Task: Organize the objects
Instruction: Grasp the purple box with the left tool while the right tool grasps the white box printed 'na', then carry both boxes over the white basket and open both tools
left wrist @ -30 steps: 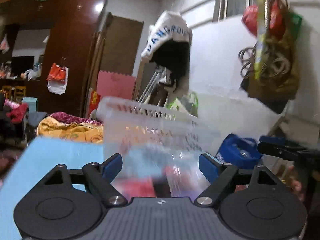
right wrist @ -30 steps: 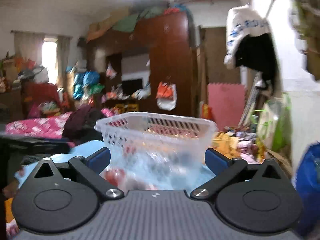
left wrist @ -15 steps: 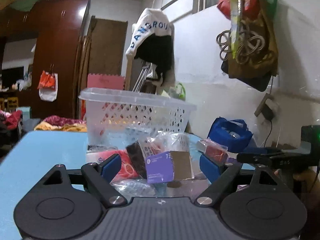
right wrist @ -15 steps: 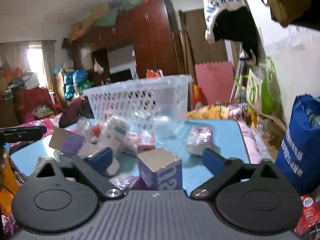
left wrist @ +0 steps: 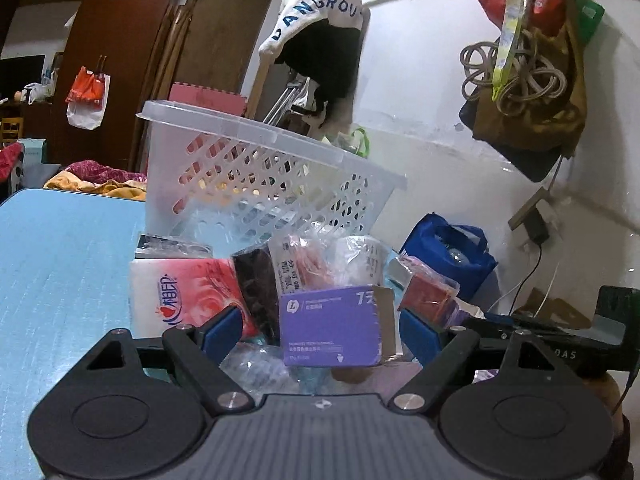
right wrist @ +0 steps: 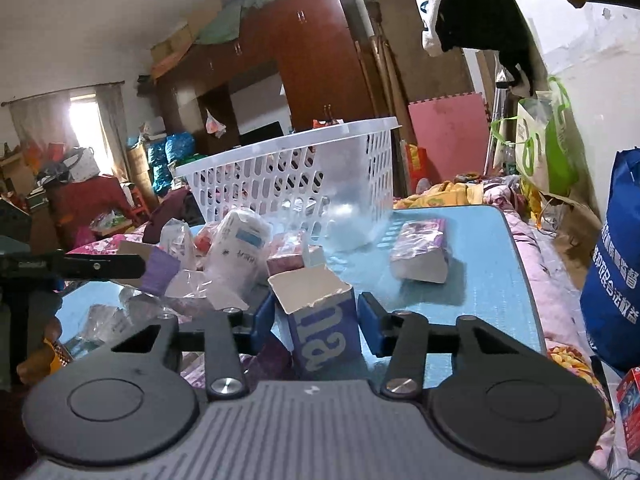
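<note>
A white perforated basket (left wrist: 256, 168) (right wrist: 296, 168) stands on the blue table (left wrist: 60, 260) behind a pile of small packs. My left gripper (left wrist: 320, 334) is open, its pads wide on either side of a purple box (left wrist: 332, 324) without touching it. A red and white tissue pack (left wrist: 180, 292) lies to the left of that box. My right gripper (right wrist: 316, 320) is closing around an upright blue carton (right wrist: 324, 328) with a torn-open top. Small gaps still show between its pads and the carton's sides.
A wrapped purple pack (right wrist: 420, 248) lies alone on the table right of the basket. Plastic bags and a white bottle (right wrist: 236, 240) crowd the pile. A blue bag (right wrist: 616, 280) stands off the table's right edge. Clutter fills the room behind.
Both grippers came down from basket height to the pile. The right jaws narrowed from wide open to close around the blue carton. The left jaws kept their width.
</note>
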Available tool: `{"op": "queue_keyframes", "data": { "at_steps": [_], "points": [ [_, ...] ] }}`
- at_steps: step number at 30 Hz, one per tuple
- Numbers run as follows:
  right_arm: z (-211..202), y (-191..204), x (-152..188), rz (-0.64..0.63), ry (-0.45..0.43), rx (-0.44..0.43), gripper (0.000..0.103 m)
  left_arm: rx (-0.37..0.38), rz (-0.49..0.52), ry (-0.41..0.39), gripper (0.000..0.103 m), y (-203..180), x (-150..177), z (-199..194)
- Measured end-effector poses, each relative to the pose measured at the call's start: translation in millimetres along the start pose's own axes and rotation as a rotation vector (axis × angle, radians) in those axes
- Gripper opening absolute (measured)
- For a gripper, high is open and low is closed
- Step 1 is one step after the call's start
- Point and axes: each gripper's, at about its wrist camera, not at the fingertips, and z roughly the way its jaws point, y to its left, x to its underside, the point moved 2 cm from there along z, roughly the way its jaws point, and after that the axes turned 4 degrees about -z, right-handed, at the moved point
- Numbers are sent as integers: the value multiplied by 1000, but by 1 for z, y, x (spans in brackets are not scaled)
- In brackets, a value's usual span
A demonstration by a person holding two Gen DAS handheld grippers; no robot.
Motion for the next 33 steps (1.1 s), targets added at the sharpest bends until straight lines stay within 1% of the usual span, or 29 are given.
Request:
{"op": "queue_keyframes", "data": {
  "at_steps": [1, 2, 3, 5, 6, 7, 8, 10, 17, 26, 30, 33],
  "points": [
    [0, 0, 0, 1, 1, 1, 49, -4, -1, -1, 88, -1, 0, 1],
    [0, 0, -1, 3, 0, 2, 48, -1, -6, -2, 83, -2, -1, 1],
    [-1, -1, -1, 6, -3, 5, 48, 7, -11, -6, 72, -2, -1, 1],
    [-2, -1, -2, 7, -7, 18, 47, 26, -10, 0, 61, -3, 0, 0],
    [-2, -3, -3, 9, -10, 20, 47, 10, 5, -10, 54, -5, 0, -1],
    [-3, -3, -3, 13, -13, 21, 47, -11, 18, -24, 54, -7, 1, -3],
    [-3, -4, -4, 14, -14, 23, 47, -17, 22, -38, 54, -7, 0, -6],
    [-6, -4, -5, 15, -24, 33, 46, -4, 22, -58, 54, -6, -1, -12],
    [-17, 7, -14, -24, -62, 66, 45, -17, 47, -134, 54, -1, -7, -36],
    [-22, 17, -31, -75, -96, 92, 44, -44, 16, -190, 54, 13, -19, -50],
    [-18, 21, -56, -108, -121, 94, 44, -45, 14, -223, 54, 13, -35, -57],
    [-10, 28, -82, -146, -139, 87, 44, -53, 21, -248, 54, 10, -56, -59]
  ]
}}
